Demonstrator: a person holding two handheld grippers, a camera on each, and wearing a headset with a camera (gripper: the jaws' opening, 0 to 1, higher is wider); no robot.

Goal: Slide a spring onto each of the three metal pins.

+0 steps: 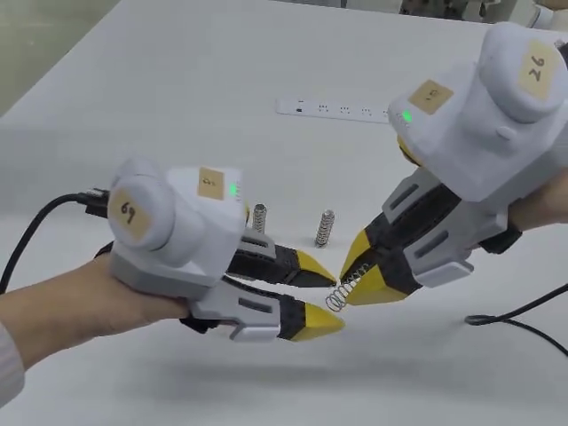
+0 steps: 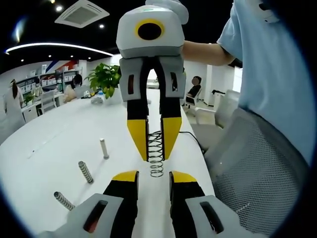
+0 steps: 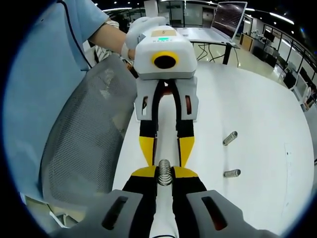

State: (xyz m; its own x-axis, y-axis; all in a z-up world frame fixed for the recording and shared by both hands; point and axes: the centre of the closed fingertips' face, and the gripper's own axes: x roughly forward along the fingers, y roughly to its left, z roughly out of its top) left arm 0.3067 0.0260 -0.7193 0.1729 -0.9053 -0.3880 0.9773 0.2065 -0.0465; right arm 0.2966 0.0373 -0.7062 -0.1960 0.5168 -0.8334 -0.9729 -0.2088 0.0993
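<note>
Left gripper view shows the right gripper [image 2: 155,148] with its jaws clamped on the upper coils of a spring [image 2: 157,166], holding it off the tabletop [image 2: 59,144]. The spring's free end reaches between the parted, empty jaws of the left gripper [image 2: 154,178], which I judge is placed there to steady or take the spring before it goes onto a pin. The pins are the only holders here: the two sprung pins [image 2: 85,171] [image 2: 63,201] each carry a spring, while the bare pin [image 2: 104,148] just beyond them stands with nothing on it, the likely target for the held spring.
</note>
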